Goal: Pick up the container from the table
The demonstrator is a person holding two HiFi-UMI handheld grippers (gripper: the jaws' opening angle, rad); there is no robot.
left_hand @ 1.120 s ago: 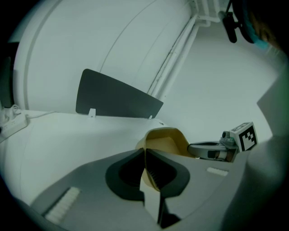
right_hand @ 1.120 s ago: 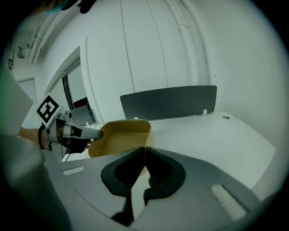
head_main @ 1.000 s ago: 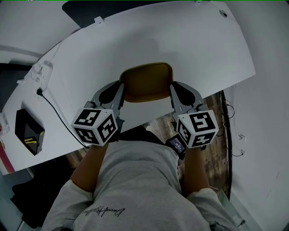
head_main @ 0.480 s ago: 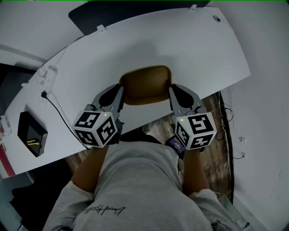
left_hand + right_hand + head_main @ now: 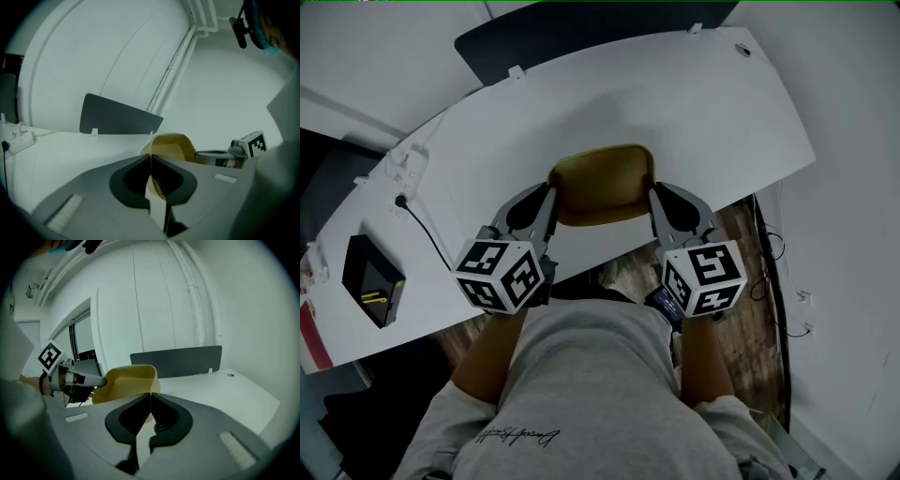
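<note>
Head view, change: compared with a second ago, the left gripper (image 5: 547, 194) and right gripper (image 5: 659, 197) have raised the mustard-yellow, round-cornered plastic container (image 5: 602, 183) together, and the curved white table (image 5: 712, 112) sits lower beneath it
Head view, meaning: the lift looks under way, with the container probably clear of the tabletop and both grips unchanged
Head view, place: the container hangs between the two grippers, above the table's near edge and just ahead of the person's grey shirt (image 5: 581, 375)
Head view alone: a black box (image 5: 373, 281) and a black cable (image 5: 427, 234) on the table's left end, well apart from the container
Left gripper view, jaws: pinched on the container's thin side wall, which stands between the pads
Left gripper view alone: the right gripper's marker cube beyond the container, and a dark grey panel (image 5: 117, 117) along the table's far edge
Right gripper view, jaws: almost together, clamped on the opposite wall
Right gripper view alone: the left gripper's finger meeting the container's far side, with bare tabletop running on to the panel
</note>
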